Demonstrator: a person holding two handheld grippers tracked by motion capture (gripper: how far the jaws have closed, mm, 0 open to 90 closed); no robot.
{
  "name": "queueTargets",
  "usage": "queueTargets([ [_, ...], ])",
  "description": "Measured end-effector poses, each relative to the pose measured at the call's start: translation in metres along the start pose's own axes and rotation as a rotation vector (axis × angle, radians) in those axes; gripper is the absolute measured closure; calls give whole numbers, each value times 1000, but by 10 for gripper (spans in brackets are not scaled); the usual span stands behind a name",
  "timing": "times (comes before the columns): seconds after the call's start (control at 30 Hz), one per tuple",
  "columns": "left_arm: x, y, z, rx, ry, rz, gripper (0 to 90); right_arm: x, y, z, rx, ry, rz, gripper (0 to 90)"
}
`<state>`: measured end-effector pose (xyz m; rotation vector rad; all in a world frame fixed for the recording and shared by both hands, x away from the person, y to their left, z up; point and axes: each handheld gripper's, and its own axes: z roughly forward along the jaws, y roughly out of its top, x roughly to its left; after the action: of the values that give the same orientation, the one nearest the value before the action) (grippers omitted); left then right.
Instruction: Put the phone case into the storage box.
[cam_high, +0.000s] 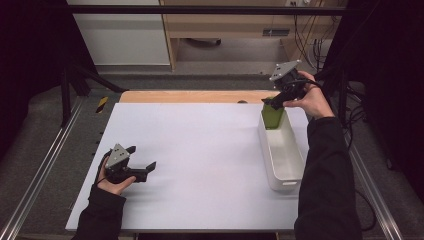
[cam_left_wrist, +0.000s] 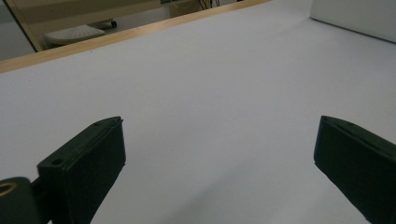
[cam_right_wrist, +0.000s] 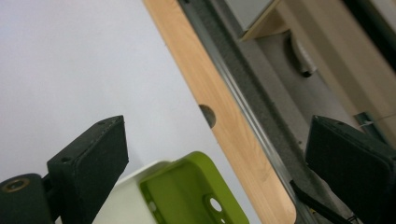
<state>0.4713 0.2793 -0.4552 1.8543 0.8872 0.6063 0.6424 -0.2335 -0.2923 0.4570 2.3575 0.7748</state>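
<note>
- Nearest the high camera, dark sleeves enter from the bottom edge; my left gripper (cam_high: 145, 168) sits low over the near-left part of the white table (cam_high: 200, 150), jaws apart with nothing between them.
- From the left gripper view, I see both black jaws spread wide over bare white surface that runs unbroken to the wooden strip (cam_left_wrist: 116, 39) along the far edge, with the wall of the white bin (cam_left_wrist: 359, 18) at the upper right.
- On the right side of the table, I see the long white bin (cam_high: 282, 155) lying lengthwise just inside the right edge, its near part showing bare floor.
- At the bin's far end stands the green case (cam_high: 273, 116), tilted against the inside wall, its top rising above the rim.
- My right gripper (cam_high: 276, 102) hangs just above that case near the far right corner, jaws standing apart and clamped on nothing.
- In the right gripper view, the green case (cam_right_wrist: 196, 191) sits low between the spread jaws without touching either pad, the wooden strip (cam_right_wrist: 224, 116) and a metal rail (cam_right_wrist: 243, 102) running diagonally just beyond it.
- Between the two grippers, I see a broad open stretch of table.
</note>
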Motion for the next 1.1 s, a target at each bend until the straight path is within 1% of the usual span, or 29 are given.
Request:
queueTargets([
  [0.07, 0, 0, -1, -4, -1, -4, 19, 4, 2, -6, -18, -18, 35, 40],
  [0.1, 0, 0, -1, -5, 1, -4, 19, 6, 3, -8, -30, -25, 44, 35],
  [0.13, 0, 0, -1, -6, 3, -5, 19, 8, 4, -11, -32, -30, 59, 16],
  [0.17, 0, 0, -1, -7, 5, -5, 19, 9, 5, -13, -35, -41, 67, 9],
  [0.2, 0, 0, -2, -7, 6, -6, 18, 12, 6, -15, -46, -63, 78, 9],
  [0.3, 0, 1, -2, -10, 1, -13, 15, 20, 10, -20, -85, -66, 111, 4],
  [0.33, 0, 1, -2, -11, 0, -13, 15, 23, 11, -22, -101, -79, 110, 4],
  [0.37, 1, 1, -2, -12, -1, -14, 15, 25, 12, -24, -115, -88, 120, 4],
  [0.43, 0, 0, -2, -12, -3, -17, 14, 29, 13, -28, -146, -86, 150, 4],
  [0.53, 0, 1, -2, -12, -6, -18, 12, 35, 13, -34, -171, -94, 176, 3],
  [0.6, 0, 0, -2, -9, -9, -18, 12, 39, 12, -38, -176, -116, 189, 4],
  [0.67, 0, 0, -2, -8, -12, -20, 12, 43, 10, -42, -200, -115, 215, 3],
  [0.8, 0, 1, -3, -12, -15, -19, 12, 49, 4, -48, -218, -138, 249, 3],
  [0.87, 0, 1, -3, -14, -19, -19, 13, 54, 1, -52, -239, -142, 284, 3],
  [0.97, -1, 1, -4, -22, -23, -22, 13, 60, -4, -56, -268, -143, 324, 3],
  [1.1, -1, 2, -4, -28, -30, -21, 12, 68, -10, -61, -290, -145, 351, 3],
])
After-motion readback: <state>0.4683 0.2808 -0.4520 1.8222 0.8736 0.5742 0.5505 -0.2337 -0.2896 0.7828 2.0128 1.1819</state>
